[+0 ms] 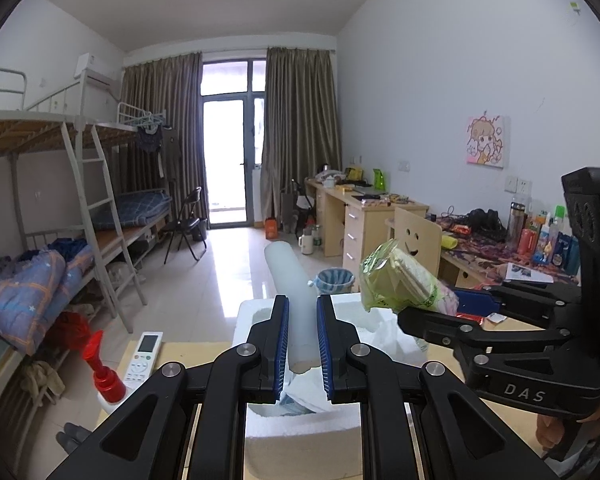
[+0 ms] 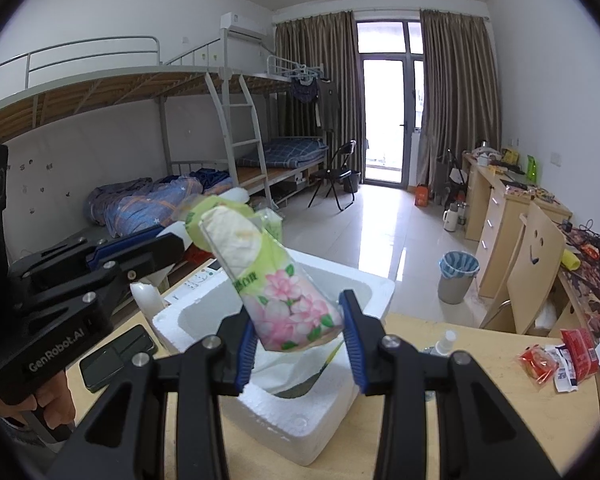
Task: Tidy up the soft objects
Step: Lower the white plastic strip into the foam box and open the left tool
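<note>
My left gripper (image 1: 303, 346) is shut on a white foam roll (image 1: 290, 292) that sticks up and forward above the white foam box (image 1: 260, 426). My right gripper (image 2: 298, 346) is shut on a green tissue pack with pink flowers (image 2: 284, 300), held above the same foam box (image 2: 332, 432). In the left wrist view the right gripper (image 1: 440, 306) comes in from the right with the tissue pack (image 1: 400, 280). In the right wrist view the left gripper (image 2: 172, 240) comes in from the left. Crumpled white material lies inside the box.
The box stands on a wooden table (image 2: 460, 344). A remote control (image 1: 143, 356) and a red-capped bottle (image 1: 104, 372) lie left of it. A black phone (image 2: 116, 356), a small clear bottle (image 2: 444, 342) and red snack packets (image 2: 556, 360) lie around. A chair (image 2: 536, 272) and bin (image 2: 458, 276) stand beyond.
</note>
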`<act>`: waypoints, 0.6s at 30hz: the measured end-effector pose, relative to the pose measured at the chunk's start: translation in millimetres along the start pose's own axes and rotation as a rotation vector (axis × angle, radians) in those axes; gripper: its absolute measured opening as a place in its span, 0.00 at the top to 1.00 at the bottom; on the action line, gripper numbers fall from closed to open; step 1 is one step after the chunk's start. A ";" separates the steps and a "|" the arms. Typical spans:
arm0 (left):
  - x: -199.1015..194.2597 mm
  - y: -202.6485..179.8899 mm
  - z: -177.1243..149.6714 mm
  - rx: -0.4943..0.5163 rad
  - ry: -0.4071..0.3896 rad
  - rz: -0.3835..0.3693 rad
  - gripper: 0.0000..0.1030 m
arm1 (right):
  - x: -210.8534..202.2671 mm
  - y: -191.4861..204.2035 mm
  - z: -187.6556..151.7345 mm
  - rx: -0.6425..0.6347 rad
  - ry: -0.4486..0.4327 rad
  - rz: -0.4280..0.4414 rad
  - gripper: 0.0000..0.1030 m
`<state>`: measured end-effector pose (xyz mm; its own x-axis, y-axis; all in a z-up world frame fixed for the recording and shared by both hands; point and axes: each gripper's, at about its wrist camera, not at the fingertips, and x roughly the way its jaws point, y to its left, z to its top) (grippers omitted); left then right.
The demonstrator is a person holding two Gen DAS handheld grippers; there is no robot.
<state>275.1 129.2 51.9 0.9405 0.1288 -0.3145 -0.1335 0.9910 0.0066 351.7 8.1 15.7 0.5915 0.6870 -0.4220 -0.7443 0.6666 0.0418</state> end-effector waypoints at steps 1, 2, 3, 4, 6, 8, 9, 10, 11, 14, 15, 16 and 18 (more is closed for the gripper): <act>2.8 -0.1 0.1 -0.001 0.004 0.000 0.85 | 0.3 -0.5 0.5 0.000 -0.001 -0.002 0.58; 5.2 -0.5 0.0 -0.002 0.008 -0.005 0.85 | 0.0 -1.2 0.6 0.002 -0.002 -0.005 0.58; 7.5 -1.2 0.3 0.000 0.010 -0.005 0.85 | -1.1 -2.6 0.7 0.005 -0.002 -0.009 0.58; 10.0 -2.3 0.5 0.001 0.012 -0.005 0.85 | -0.8 -4.0 1.7 0.007 -0.002 -0.013 0.58; 15.0 -3.7 0.9 0.001 0.024 -0.016 0.85 | -3.4 -7.8 2.9 0.014 -0.003 -0.023 0.58; 19.2 -6.9 1.0 0.002 0.034 -0.029 0.85 | -7.2 -10.7 2.8 0.016 -0.007 -0.031 0.58; 20.4 -7.4 1.3 0.005 0.037 -0.034 0.85 | -8.4 -11.1 2.6 0.016 -0.008 -0.035 0.58; 22.0 -8.4 1.8 0.008 0.040 -0.042 0.85 | -8.8 -11.8 2.3 0.020 -0.009 -0.040 0.58; 24.5 -10.4 1.7 0.012 0.046 -0.047 0.85 | -10.2 -13.3 1.8 0.025 -0.009 -0.043 0.58; 30.7 -12.3 1.8 0.007 0.064 -0.072 0.85 | -10.1 -17.3 2.1 0.036 -0.007 -0.050 0.58; 31.6 -12.0 1.7 0.005 0.065 -0.077 0.85 | -10.7 -18.1 2.2 0.039 -0.008 -0.052 0.58; 33.4 -12.9 1.6 0.008 0.067 -0.085 0.84 | -10.4 -18.1 2.2 0.041 -0.009 -0.054 0.58; 37.9 -11.3 1.7 0.007 0.077 -0.083 0.82 | -11.7 -19.2 2.1 0.044 -0.010 -0.058 0.58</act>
<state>312.7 122.9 41.6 0.9214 0.0429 -0.3861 -0.0532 0.9985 -0.0160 359.8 -12.2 21.8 0.6367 0.6493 -0.4160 -0.6941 0.7176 0.0577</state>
